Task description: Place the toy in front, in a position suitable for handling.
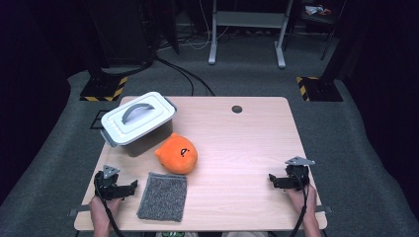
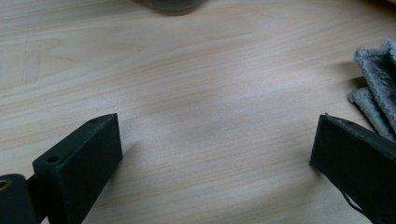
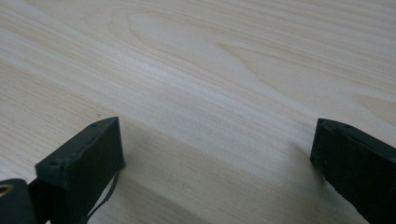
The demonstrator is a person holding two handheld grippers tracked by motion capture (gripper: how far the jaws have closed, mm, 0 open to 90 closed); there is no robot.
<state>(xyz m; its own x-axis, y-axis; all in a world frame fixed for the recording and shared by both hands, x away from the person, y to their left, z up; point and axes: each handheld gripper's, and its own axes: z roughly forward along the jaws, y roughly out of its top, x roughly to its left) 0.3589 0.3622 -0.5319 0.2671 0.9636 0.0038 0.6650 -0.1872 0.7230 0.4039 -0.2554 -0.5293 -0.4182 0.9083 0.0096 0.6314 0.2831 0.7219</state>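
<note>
While both grippers rest on the table [image 1: 247, 143] with jaws spread and empty, nothing is started — the left gripper [image 1: 129, 187] lies just beside the grey cloth [image 1: 163, 196], the right gripper [image 1: 272, 178] well apart. Next, probably: pinch a cloth edge.

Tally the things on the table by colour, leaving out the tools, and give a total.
White and grey: 1, the lidded box
Orange: 1, the plush toy
Grey: 1, the folded cloth
Total: 3
</note>
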